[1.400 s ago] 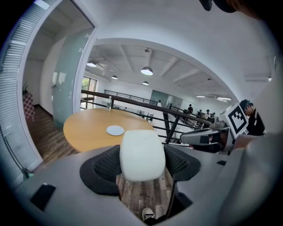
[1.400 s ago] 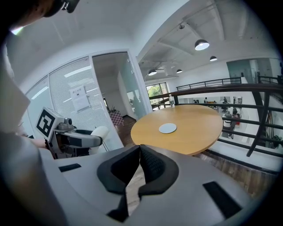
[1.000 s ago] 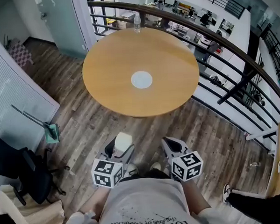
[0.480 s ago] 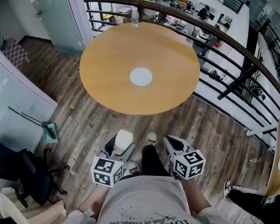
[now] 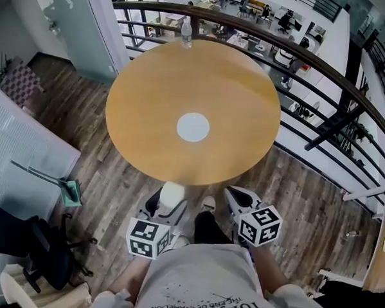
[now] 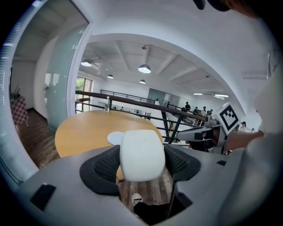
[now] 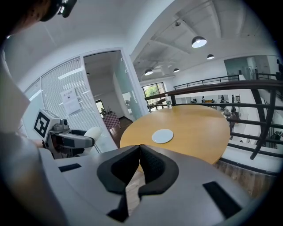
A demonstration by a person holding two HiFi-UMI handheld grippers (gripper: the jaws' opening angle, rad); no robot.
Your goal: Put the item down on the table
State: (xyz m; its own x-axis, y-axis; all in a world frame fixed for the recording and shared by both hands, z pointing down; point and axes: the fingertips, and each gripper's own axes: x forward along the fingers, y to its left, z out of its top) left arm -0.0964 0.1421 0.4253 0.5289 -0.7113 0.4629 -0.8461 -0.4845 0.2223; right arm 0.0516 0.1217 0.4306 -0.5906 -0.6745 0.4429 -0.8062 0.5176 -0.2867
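Observation:
My left gripper (image 5: 170, 201) is shut on a rounded white item (image 5: 171, 194), which fills the gap between the black pads in the left gripper view (image 6: 141, 154). It hangs over the wooden floor just short of the near edge of the round wooden table (image 5: 145, 101). My right gripper (image 5: 236, 199) is beside it on the right, jaws shut and nothing between them; in the right gripper view (image 7: 139, 152) the pads meet. A white disc (image 5: 193, 127) lies at the table's centre.
A clear bottle (image 5: 186, 32) stands at the table's far edge by a dark railing (image 5: 316, 60) that curves round the right side. A dustpan (image 5: 70, 191) and a dark chair (image 5: 30, 249) are on the floor to the left. The person's shoe (image 5: 208, 204) shows between the grippers.
The table has drawn closer to both grippers as the person steps forward. The white item stays clamped in the left gripper and the right stays shut.

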